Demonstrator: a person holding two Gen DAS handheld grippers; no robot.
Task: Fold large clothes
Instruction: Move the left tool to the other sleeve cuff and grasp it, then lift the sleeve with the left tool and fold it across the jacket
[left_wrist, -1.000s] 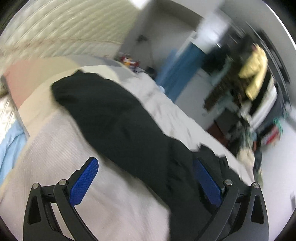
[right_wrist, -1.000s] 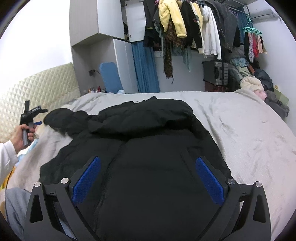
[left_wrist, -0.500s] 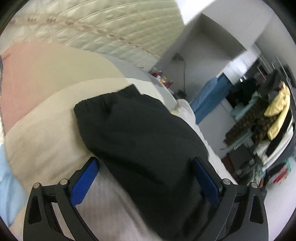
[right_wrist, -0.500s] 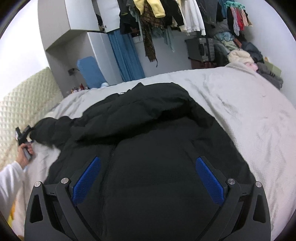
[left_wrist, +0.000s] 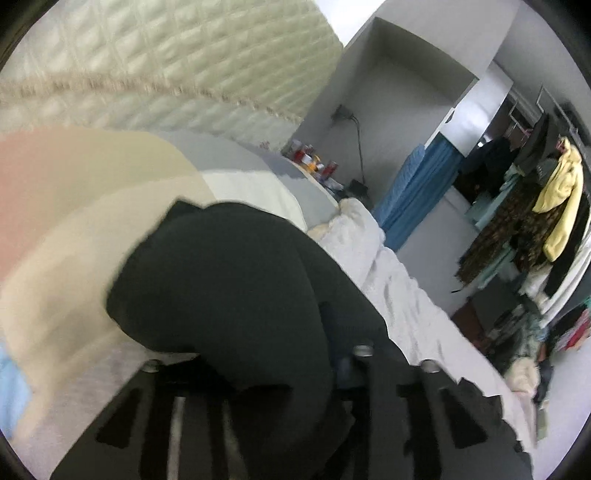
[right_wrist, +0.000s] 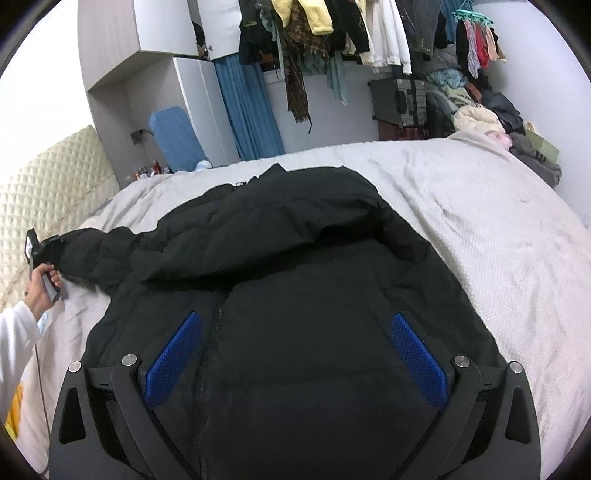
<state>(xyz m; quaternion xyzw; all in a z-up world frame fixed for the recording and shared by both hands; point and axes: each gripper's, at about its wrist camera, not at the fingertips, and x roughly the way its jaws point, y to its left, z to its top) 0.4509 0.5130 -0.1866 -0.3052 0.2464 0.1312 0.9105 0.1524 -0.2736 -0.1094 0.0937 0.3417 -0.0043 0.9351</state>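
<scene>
A large black puffer jacket (right_wrist: 295, 277) lies spread on the bed (right_wrist: 498, 240), hood towards the far side and zip down the front. My right gripper (right_wrist: 295, 347) is open and hovers over the jacket's body. My left gripper (left_wrist: 258, 332) is shut on the jacket's left sleeve (left_wrist: 221, 277) near its cuff; the sleeve covers its fingers. In the right wrist view the left gripper (right_wrist: 44, 247) holds the sleeve end (right_wrist: 96, 251) at the far left, near the headboard.
A padded cream headboard (right_wrist: 44, 184) and pillows (left_wrist: 74, 184) lie at the left. A rack of hanging clothes (right_wrist: 351, 33), a blue curtain (right_wrist: 247, 107) and a heap of clothes (right_wrist: 480, 110) stand beyond the bed. Small bottles (left_wrist: 314, 162) sit on a bedside shelf.
My left gripper has moved onto the sleeve end and closed on it. My right gripper has tilted down over the jacket and stays open.
</scene>
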